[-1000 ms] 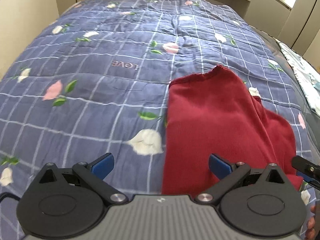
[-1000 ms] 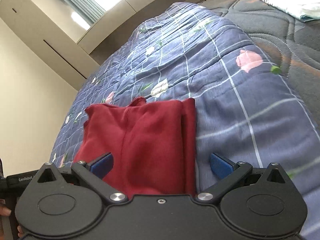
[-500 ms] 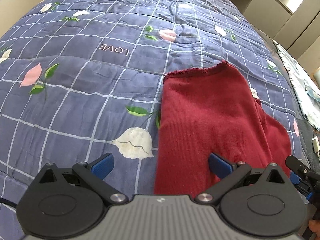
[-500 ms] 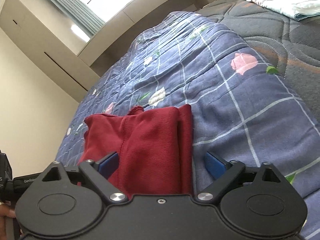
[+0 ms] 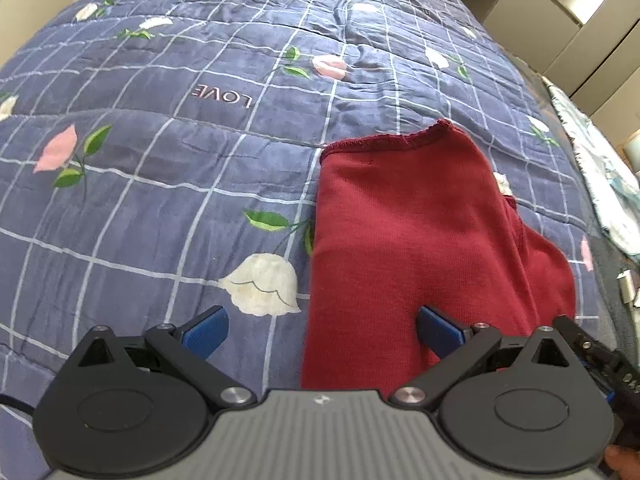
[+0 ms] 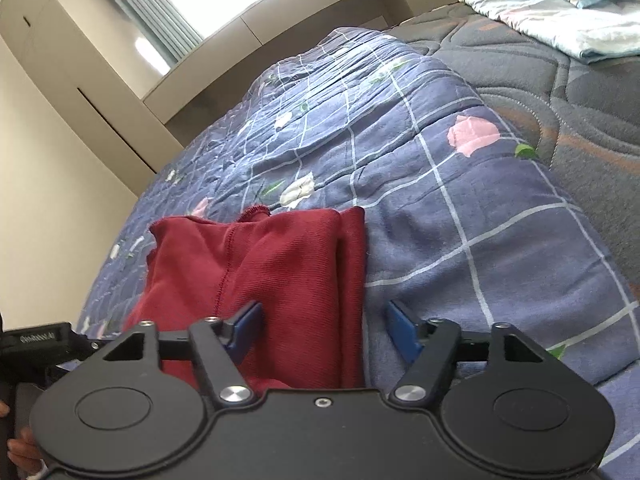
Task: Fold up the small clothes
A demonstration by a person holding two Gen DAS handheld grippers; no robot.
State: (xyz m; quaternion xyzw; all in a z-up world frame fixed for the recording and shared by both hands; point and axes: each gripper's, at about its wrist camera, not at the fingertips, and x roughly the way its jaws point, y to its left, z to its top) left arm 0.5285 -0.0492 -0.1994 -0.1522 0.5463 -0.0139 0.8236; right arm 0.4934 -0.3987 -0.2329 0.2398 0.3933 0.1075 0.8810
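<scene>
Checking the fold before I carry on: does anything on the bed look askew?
Yes. On the red garment the top layer sits skewed, so a lower layer sticks out along one side. The hemmed end puckers.

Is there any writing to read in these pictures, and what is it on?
"LOVE": stitched on the blue flowered quilt, upside down in the left wrist view.
White lettering on a black label on the left claw, seen from the right wrist view: too blurred to read.
</scene>
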